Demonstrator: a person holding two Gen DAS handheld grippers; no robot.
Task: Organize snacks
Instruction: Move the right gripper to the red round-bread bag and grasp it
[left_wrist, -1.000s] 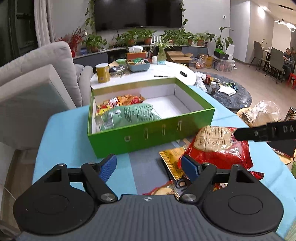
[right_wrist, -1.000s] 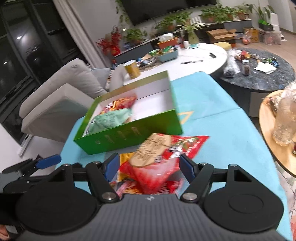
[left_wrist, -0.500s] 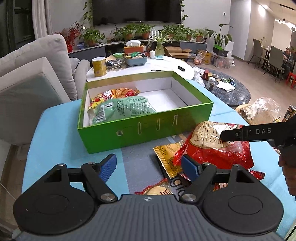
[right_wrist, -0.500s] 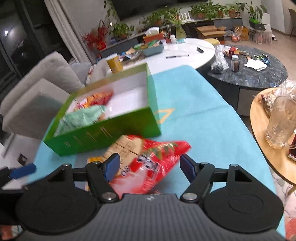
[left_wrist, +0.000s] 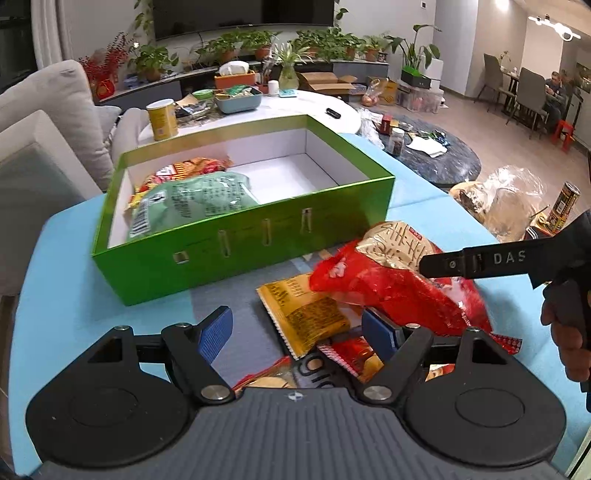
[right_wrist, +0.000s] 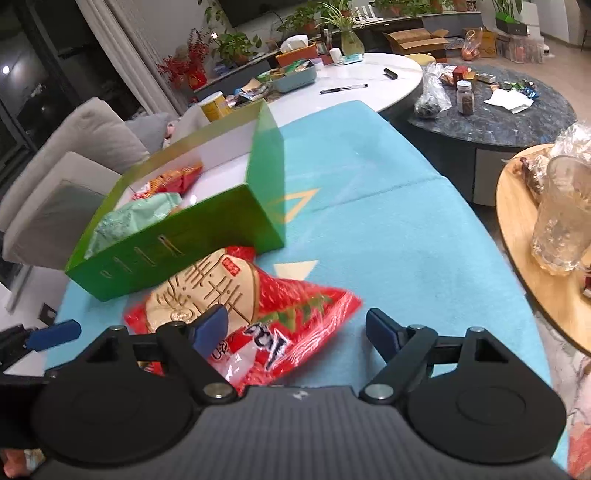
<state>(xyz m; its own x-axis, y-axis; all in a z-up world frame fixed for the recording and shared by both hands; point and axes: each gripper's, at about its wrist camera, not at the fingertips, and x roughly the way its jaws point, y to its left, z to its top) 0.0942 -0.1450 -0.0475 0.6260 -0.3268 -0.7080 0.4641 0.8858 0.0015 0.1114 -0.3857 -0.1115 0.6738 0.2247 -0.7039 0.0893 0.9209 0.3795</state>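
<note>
1. Left wrist view: your left gripper (left_wrist: 297, 330) stands wide, holding nothing, above the near snack pile. The yellow packet (left_wrist: 304, 314) lies flat between its fingers. The red snack bag (left_wrist: 391, 284) sits right of centre, just near of the green box (left_wrist: 236, 240), with your right gripper (left_wrist: 476, 260) reaching in over it from the right. The green packet (left_wrist: 195, 201) and an orange packet (left_wrist: 188, 168) lie in the box's left half.
2. Right wrist view: your right gripper (right_wrist: 295, 328) is spread wide. The red snack bag (right_wrist: 266, 314) lies on the blue cloth (right_wrist: 388, 221) between the fingers, nearer the left finger (right_wrist: 210, 328), not clamped. The green box (right_wrist: 192, 229) stands far-left.
</note>
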